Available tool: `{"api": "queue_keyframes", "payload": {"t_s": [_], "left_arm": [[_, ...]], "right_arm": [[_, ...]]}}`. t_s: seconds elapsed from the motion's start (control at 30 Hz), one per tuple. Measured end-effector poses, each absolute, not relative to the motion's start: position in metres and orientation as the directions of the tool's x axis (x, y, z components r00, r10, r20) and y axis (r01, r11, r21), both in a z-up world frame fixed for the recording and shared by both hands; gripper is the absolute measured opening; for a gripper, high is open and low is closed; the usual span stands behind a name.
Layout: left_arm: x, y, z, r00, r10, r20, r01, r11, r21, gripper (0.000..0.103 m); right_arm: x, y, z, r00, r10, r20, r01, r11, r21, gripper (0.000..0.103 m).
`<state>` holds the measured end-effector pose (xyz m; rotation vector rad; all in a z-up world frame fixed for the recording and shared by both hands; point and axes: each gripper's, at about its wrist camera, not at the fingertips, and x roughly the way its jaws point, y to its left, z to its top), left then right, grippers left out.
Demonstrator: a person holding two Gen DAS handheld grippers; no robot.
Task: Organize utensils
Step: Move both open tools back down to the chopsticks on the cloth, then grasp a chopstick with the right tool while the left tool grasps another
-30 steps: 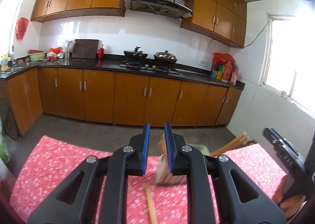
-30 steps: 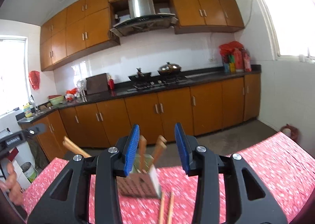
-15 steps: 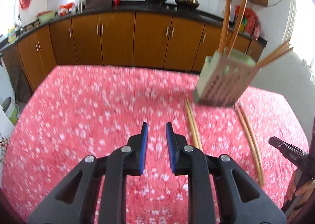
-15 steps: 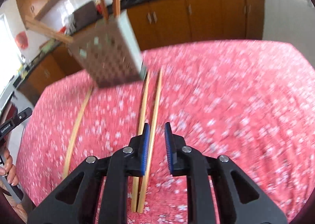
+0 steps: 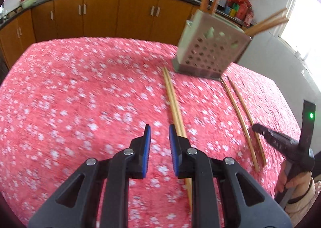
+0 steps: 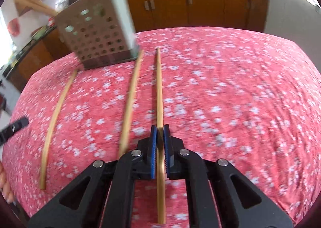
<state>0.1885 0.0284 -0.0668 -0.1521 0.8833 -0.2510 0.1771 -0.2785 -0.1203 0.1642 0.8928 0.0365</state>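
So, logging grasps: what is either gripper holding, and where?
Right gripper pinches a chopstick nearer its close end; left gripper holds nothing.

1. Both views dropped from the kitchen wall to the red floral worktop (image 5: 84, 91); the claws now point steeply down at it.
2. Right claw (image 6: 159, 128) was wide open over the perforated holder (image 6: 98, 37) a second ago; its jaws have just been closing and now pinch one chopstick (image 6: 159, 87).
3. Left claw (image 5: 158, 129), jaws parted as before, sits low just beside the chopstick pair (image 5: 172, 97).

Wooden chopstick (image 6: 159, 95) flat on cloth, near perforated holder (image 6: 98, 33).
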Motion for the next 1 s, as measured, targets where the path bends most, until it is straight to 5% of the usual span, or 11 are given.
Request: {"api": "queue_keyframes", "payload": {"t_s": [0.33,1.0], "left_arm": [[0.184,0.001,-0.093,0.547,-0.305,-0.779,0.207,0.952,-0.228,0.015],[0.191,0.008,-0.104,0.595,-0.156,-0.789,0.123,0.987,-0.103,0.008]], "right_arm": [[0.177,-0.293,-0.122,0.639,0.071,-0.766,0.065,0.987,0.146,0.008],[0.169,-0.283,-0.121,0.647,0.083,-0.758,0.026,0.991,0.13,0.008]]}}
